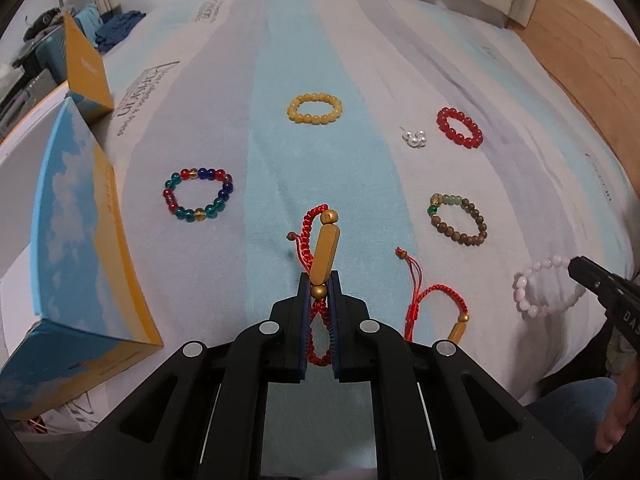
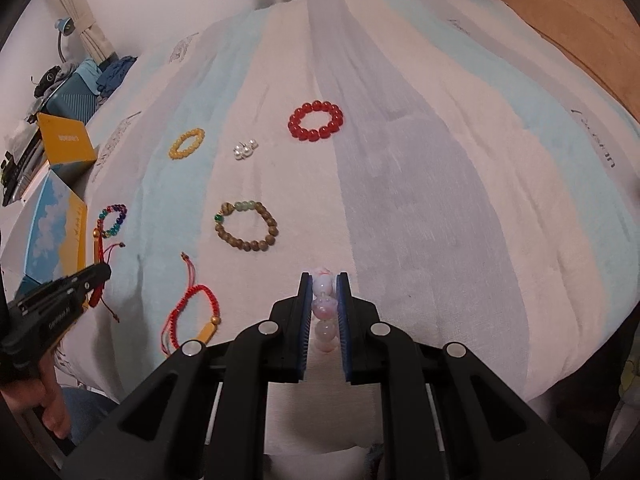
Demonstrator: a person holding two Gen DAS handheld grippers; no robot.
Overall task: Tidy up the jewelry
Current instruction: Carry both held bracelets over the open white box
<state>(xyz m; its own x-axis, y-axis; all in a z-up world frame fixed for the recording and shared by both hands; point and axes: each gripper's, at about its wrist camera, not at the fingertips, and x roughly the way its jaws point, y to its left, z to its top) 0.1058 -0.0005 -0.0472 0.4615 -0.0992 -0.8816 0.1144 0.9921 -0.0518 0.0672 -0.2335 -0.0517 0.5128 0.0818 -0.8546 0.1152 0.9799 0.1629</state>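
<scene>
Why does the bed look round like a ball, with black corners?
Fisheye lenses: in the left wrist view the striped bedspread bulges and the blue box curves; the right wrist view bends the wooden floor too, with dark corners in both; lighting is soft, without glare.

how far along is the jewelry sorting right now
Early on; nothing visibly put away yet. In hand: the left gripper is shut on a red cord bracelet, the right gripper on the pink bead bracelet. Left on the bedspread: yellow, red, multicolor and brown bracelets, pearl earrings, second cord bracelet.
</scene>
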